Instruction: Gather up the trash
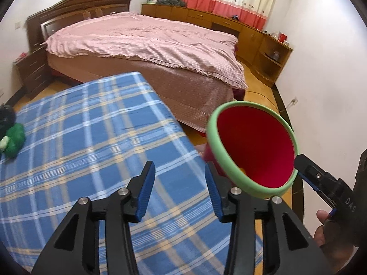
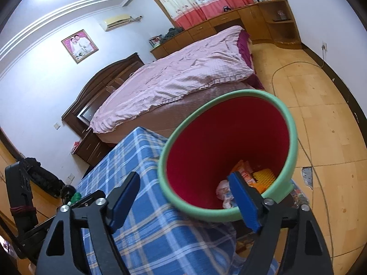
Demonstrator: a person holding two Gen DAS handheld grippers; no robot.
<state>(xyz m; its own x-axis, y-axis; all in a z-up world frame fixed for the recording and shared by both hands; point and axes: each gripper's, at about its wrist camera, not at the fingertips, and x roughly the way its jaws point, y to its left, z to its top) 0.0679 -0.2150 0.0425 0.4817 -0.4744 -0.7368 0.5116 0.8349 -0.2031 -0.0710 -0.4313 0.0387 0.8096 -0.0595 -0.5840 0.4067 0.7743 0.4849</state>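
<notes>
White letters "DAS" mark the right gripper (image 1: 298,160) beside the red bin (image 1: 254,151).

My fingers (image 1: 145,190) wear ribbed blue pads that look rubbery, set in matt black plastic frames with bright metal screws. The cloth on the counter (image 1: 91,142) is a woven blue check, soft and matt. The bin (image 2: 206,151) looks like smooth plastic, red inside, with a matt green rim. The bed cover (image 1: 146,41) is crinkled pink cloth. The headboard (image 1: 75,9) is dark glossy wood, and the floor (image 2: 321,119) is worn and dull.
</notes>
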